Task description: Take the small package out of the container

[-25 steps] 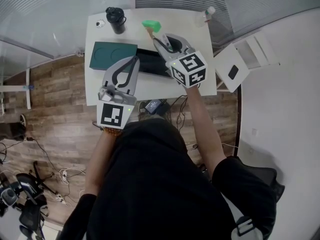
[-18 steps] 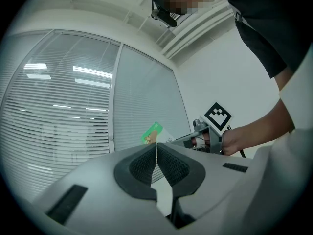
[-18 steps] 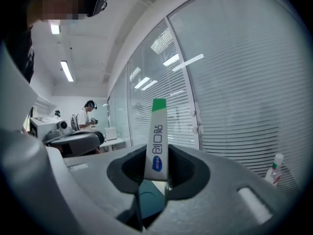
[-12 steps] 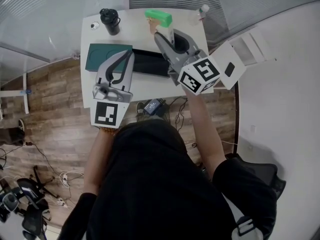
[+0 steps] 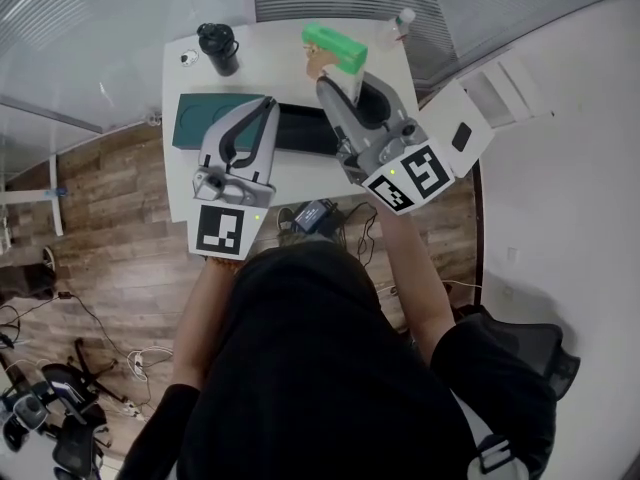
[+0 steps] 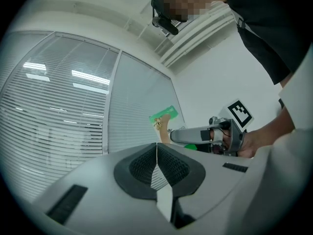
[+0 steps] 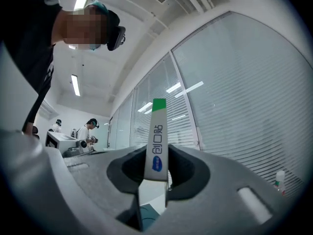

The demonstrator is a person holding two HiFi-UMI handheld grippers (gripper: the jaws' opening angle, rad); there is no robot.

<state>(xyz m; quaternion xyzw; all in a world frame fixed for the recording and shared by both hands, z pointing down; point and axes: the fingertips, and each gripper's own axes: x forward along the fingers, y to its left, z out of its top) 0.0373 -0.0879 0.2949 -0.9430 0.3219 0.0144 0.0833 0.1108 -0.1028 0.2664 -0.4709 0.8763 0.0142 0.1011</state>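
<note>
Right hand-held gripper [image 7: 154,177] [image 5: 338,76]: jaws set narrow, clamped on the lower end of the small flat white package with green top band and blue oval mark [image 7: 156,141] [image 5: 332,46]. The package stands upright out of the jaws, in the air, outside the long black open container [image 5: 300,128] and over the far part of the white worktop [image 5: 270,63].

Left hand-held gripper [image 6: 156,153] [image 5: 265,108]: ribbed black pads closed against each other, nothing between them; held above the near end of the container.

Flat dark teal lid [image 5: 205,118]: lies on the worktop, just left of the container.
</note>
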